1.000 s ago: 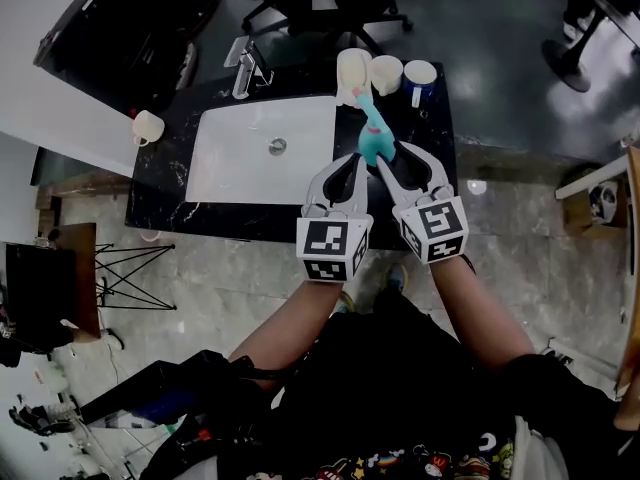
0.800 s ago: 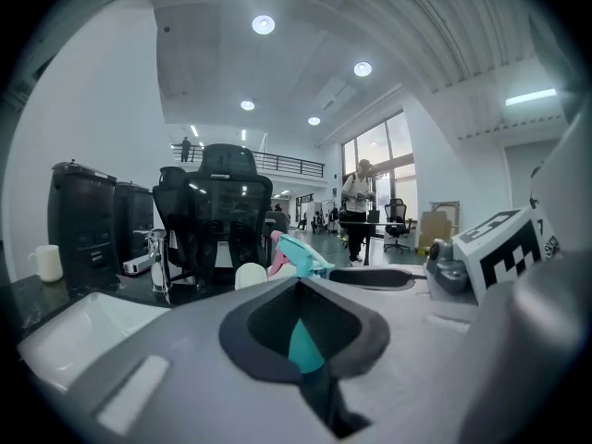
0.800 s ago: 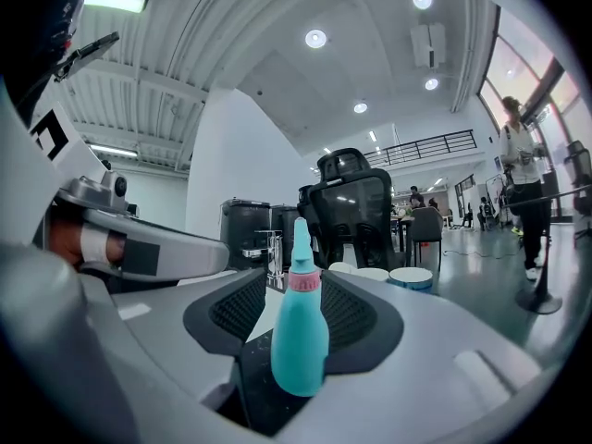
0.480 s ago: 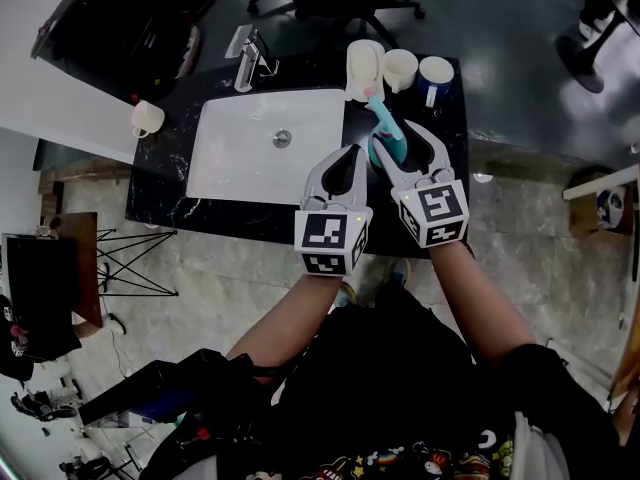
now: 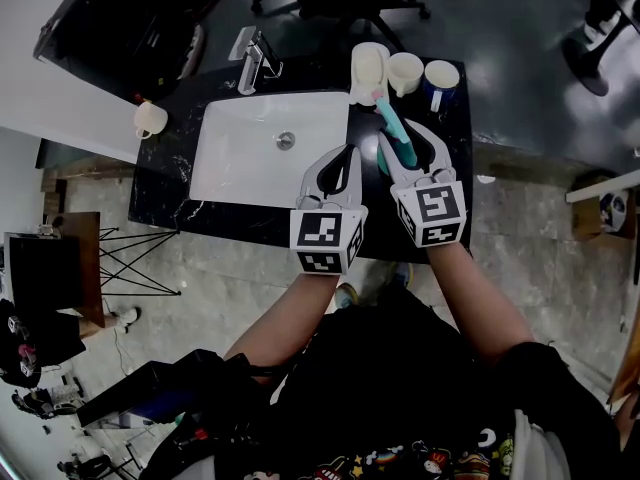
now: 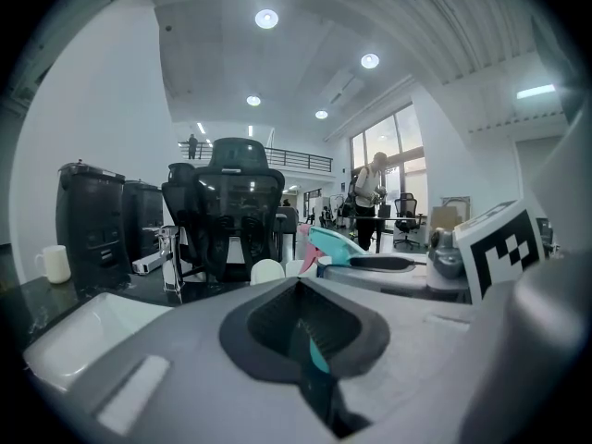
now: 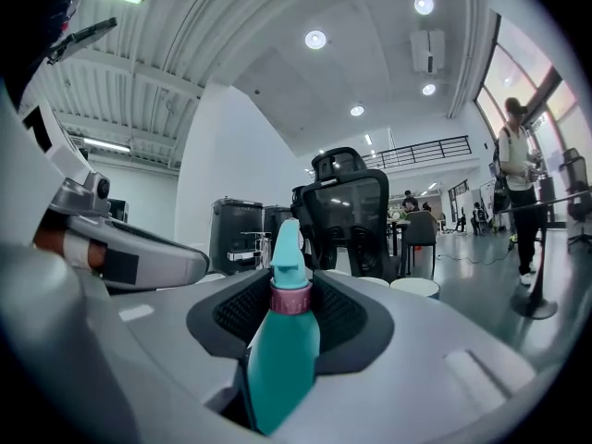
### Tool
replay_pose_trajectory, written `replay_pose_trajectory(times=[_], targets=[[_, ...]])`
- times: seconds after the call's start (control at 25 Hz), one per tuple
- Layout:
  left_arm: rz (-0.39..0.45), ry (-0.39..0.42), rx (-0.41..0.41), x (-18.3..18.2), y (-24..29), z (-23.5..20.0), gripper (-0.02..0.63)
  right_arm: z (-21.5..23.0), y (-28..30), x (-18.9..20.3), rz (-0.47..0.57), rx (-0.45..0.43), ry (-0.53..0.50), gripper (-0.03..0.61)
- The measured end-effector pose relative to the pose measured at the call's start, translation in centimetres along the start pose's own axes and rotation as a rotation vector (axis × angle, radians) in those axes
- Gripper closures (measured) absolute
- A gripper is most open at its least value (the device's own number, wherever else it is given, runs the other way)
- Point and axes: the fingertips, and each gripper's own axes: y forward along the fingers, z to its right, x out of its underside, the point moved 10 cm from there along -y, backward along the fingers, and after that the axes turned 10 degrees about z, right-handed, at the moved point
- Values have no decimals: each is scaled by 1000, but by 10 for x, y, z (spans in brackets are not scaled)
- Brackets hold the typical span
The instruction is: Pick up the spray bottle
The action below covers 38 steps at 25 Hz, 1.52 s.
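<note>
Since the black tabletop point(image 5: 165, 193) fills most of the head view, it is taken first, with a white sink point(image 5: 250, 153) set into it. The left gripper point(image 5: 338, 160) is held at the sink's right edge, its jaws pressed together on nothing. The right gripper point(image 5: 408, 140) is clamped round the body of the teal spray bottle point(image 5: 393, 123), whose nozzle is tilted toward three cups point(image 5: 405, 68) ranged along the far edge. Whether the bottle's base is clear of the tabletop cannot be told. The grasp is judged made and the lift in hand; a steady upward raise is called for next, with a firm grip and the cups avoided.
</note>
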Motion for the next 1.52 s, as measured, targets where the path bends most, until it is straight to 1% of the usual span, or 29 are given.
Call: replay_pose_trajectory(times=[0.16, 0.44, 0.68, 0.88, 1.04, 1.52], targets=[[16, 4, 31, -7, 0, 2, 614, -1, -6, -14, 18, 15, -5, 411], [72, 12, 84, -25, -2, 6, 614, -10, -28, -51, 81, 48, -25, 411], [111, 13, 106, -40, -11, 3, 614, -24, -50, -74, 96, 84, -49, 414], [128, 5, 112, -42, -21, 3, 614, -33, -67, -81, 95, 102, -49, 415], [136, -3, 133, -42, -25, 6, 613, -37, -75, -85, 103, 127, -51, 416], [150, -6, 125, -49, -36, 2, 614, -45, -75, -90, 121, 135, -49, 416]])
